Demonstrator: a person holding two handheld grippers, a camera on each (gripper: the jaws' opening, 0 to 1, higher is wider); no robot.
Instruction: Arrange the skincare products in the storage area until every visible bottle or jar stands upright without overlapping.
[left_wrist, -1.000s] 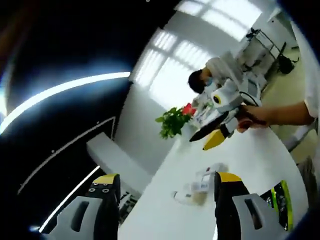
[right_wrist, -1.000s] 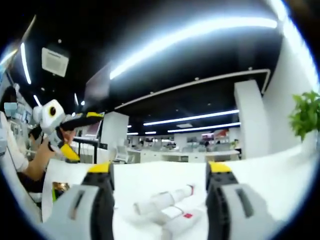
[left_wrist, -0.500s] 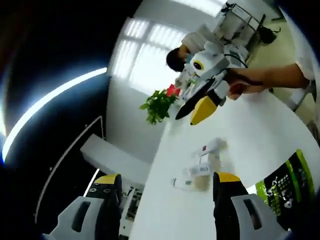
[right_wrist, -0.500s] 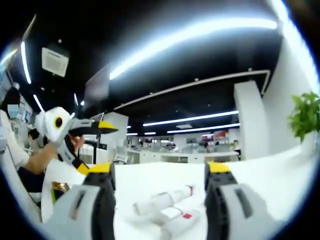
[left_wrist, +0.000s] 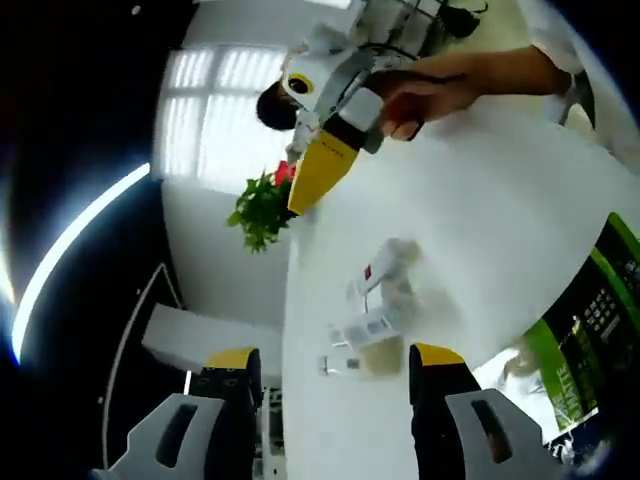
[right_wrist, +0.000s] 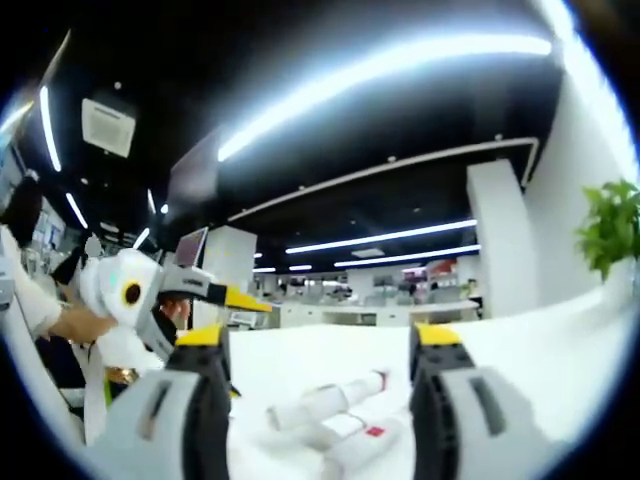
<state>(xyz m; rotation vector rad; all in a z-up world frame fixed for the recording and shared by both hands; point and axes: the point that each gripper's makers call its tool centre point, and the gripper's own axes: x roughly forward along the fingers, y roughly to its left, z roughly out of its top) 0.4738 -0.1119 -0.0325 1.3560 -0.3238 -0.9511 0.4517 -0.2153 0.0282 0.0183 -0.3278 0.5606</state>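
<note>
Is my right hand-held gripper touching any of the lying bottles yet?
Apart. In the right gripper view, the right hand-held gripper is open, and white table shows between its jaws and the lying bottles.

White skincare bottles lying on their sides, clustered touching, on white table

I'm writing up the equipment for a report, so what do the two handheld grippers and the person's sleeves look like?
The left gripper and the right gripper share one design: two grey moulded jaws with slotted openings, black inner faces and yellow tips. Seen from outside, each has a white rounded body carrying a round, yellow-ringed lens and long black-and-yellow jaws. The person wears a white short sleeve.
</note>
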